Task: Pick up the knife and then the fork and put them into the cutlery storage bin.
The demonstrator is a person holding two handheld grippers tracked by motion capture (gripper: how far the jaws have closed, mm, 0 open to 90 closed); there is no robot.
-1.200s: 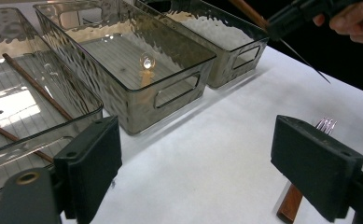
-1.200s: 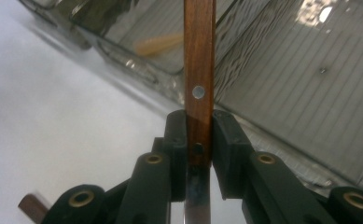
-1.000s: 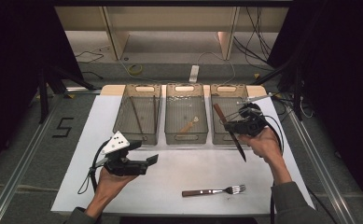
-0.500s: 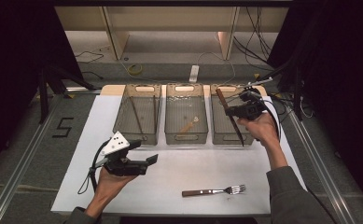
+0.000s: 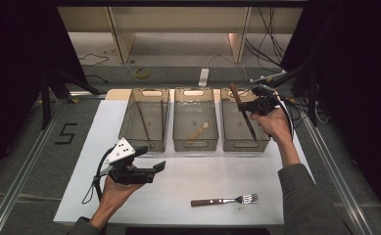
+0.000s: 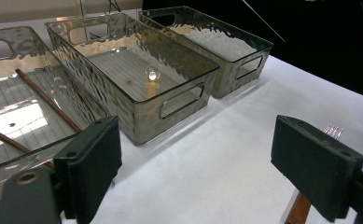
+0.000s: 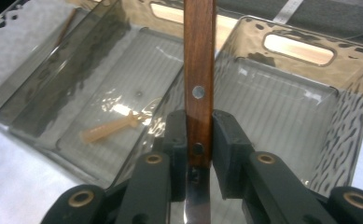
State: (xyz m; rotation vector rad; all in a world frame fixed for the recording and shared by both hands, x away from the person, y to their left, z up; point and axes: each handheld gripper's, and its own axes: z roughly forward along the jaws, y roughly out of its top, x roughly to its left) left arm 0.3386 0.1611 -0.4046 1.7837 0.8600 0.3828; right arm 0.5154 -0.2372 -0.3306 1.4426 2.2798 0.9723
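Since the earlier frame, right gripper (image 5: 249,105) carried one knife (image 5: 243,111), clamped, over the rightmost of three bins (image 5: 227,131); left gripper (image 5: 151,169) wide, empty; blade apparently clear of it.

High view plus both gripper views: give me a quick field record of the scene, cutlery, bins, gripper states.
right gripper: shut on knife, held by its wooden handle over right bin
left gripper: open, nothing between fingers, above the white sheet
fork: flat on the sheet, near front edge
middle bin: holds a small pale spoon
left bin: holds chopsticks
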